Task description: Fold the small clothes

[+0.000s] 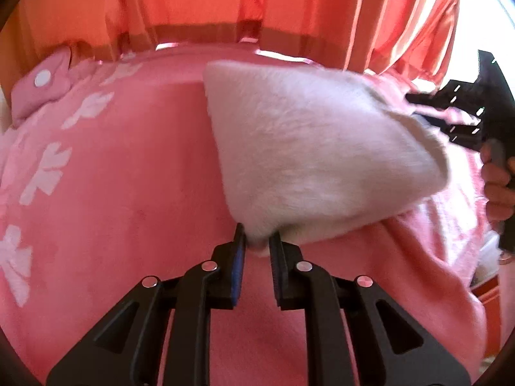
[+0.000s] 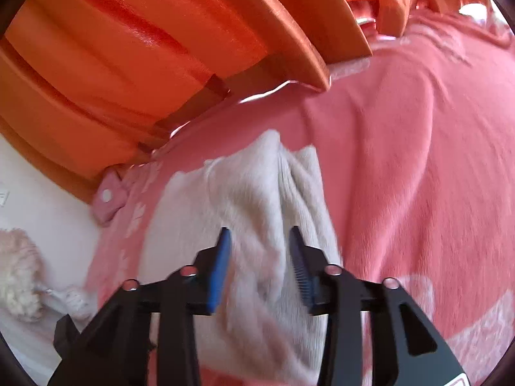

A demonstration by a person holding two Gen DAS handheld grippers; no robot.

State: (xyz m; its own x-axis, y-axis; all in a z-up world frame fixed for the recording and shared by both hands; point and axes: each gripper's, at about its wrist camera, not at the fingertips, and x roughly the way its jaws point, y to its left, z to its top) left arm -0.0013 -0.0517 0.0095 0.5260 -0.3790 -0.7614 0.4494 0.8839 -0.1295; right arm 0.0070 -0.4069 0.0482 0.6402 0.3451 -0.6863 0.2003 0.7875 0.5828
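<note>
Left claw (image 1: 257, 241) pinching white garment (image 1: 315, 148) corner, right claw (image 2: 260, 244) straddling it

I see a pink blanket (image 1: 128, 177) with white bow shapes spread across the surface, a pink snap tab (image 1: 45, 87) at its far left corner. Orange curtains (image 1: 225, 0) hang along the far side. A fluffy cream item (image 2: 19, 276) lies left on white.

The fuzzy garment (image 1: 315, 148) is off-white and plain. Under it, the blanket (image 1: 128, 193) is salmon pink with white bow shapes along its edge. The curtains (image 2: 128, 48) are orange with darker bands. Both tongs are black with blue pads (image 2: 220, 267).
</note>
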